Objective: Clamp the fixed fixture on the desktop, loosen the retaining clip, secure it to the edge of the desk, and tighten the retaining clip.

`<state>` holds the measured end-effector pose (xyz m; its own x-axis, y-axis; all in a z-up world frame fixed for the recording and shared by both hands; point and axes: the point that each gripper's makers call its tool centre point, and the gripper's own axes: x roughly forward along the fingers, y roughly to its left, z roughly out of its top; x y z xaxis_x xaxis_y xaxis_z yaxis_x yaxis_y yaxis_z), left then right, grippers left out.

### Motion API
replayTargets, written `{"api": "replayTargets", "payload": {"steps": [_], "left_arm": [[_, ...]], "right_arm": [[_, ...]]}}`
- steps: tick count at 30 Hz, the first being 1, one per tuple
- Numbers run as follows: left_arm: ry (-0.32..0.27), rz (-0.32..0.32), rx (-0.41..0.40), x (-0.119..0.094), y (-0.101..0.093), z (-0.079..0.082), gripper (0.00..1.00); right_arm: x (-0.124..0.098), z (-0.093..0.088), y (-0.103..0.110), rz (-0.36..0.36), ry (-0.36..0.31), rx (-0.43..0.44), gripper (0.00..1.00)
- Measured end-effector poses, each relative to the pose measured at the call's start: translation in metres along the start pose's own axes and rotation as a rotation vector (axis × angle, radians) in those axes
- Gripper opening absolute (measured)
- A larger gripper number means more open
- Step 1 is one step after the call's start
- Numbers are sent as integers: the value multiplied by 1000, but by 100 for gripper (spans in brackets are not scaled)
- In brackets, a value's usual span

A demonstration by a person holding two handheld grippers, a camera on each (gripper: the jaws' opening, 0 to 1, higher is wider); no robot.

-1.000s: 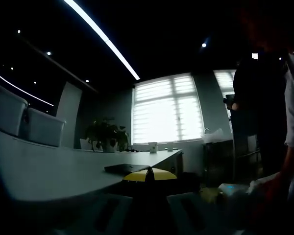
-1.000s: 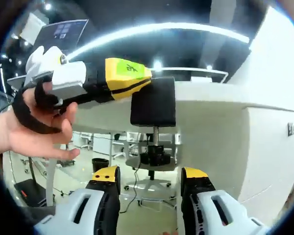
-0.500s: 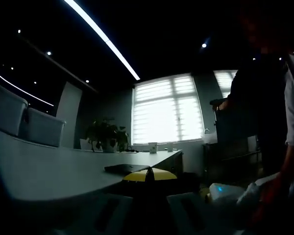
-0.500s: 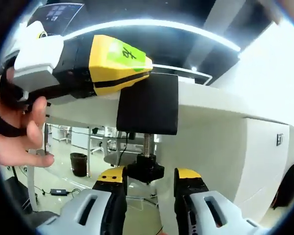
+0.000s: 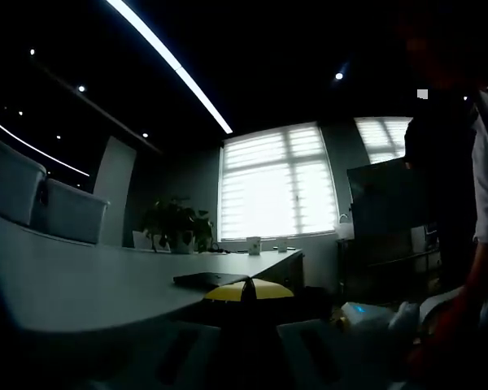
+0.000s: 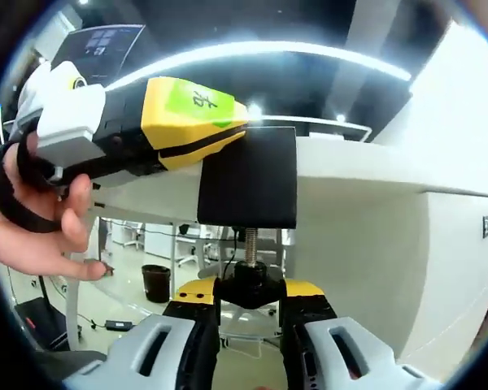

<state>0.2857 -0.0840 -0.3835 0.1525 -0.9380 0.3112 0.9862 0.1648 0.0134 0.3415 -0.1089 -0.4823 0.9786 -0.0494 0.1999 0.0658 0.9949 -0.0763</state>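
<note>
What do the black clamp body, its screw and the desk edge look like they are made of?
Clamp body: matte black, flat and unreflective, probably painted metal or plastic. Screw: bare grey metal, with visible threads. Desk edge: smooth white, likely laminate. Knob: black, apparently plastic.

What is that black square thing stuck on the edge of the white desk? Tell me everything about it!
The black clamp is a flat, matte, boxy block sitting upright against the edge of the white desk. A threaded metal screw hangs from its underside, ending in a black knob. The right gripper has its yellow-tipped jaws closed on that knob from below. The left gripper's yellow nose presses against the block's upper left side.
</note>
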Motion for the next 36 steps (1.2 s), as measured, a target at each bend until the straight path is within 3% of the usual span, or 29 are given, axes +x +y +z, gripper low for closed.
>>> {"api": "replayTargets", "payload": {"steps": [4,10,14,19,23,27,29,33,36], "left_arm": [[-3,0,-3,0,0,0,1],[-5,0,-4,0,0,0,1],[-6,0,-5,0,1,0,1],[-7,-1,0,0,1,0,1],[-8,-1,1,0,0,0,1],[-7,0,0,-1,0,-1,1],[-7,1,-2,-1,1,-1,1],[-6,0,-4,-1,0,-2,1],[-1,2,-4,-1,0,-2,1]], "right_arm": [[0,0,2,94,-1,51,27],[3,0,5,208,1,30,27],[3,0,9,341,28,37,27],[1,1,10,400,36,5,27],[-1,-1,6,316,28,28,28],[-12,-4,1,200,40,85,44],[-18,-1,-1,152,34,108,47],[-32,-5,-14,-15,97,5,46],[-31,-6,-8,-31,116,14,47]]}}
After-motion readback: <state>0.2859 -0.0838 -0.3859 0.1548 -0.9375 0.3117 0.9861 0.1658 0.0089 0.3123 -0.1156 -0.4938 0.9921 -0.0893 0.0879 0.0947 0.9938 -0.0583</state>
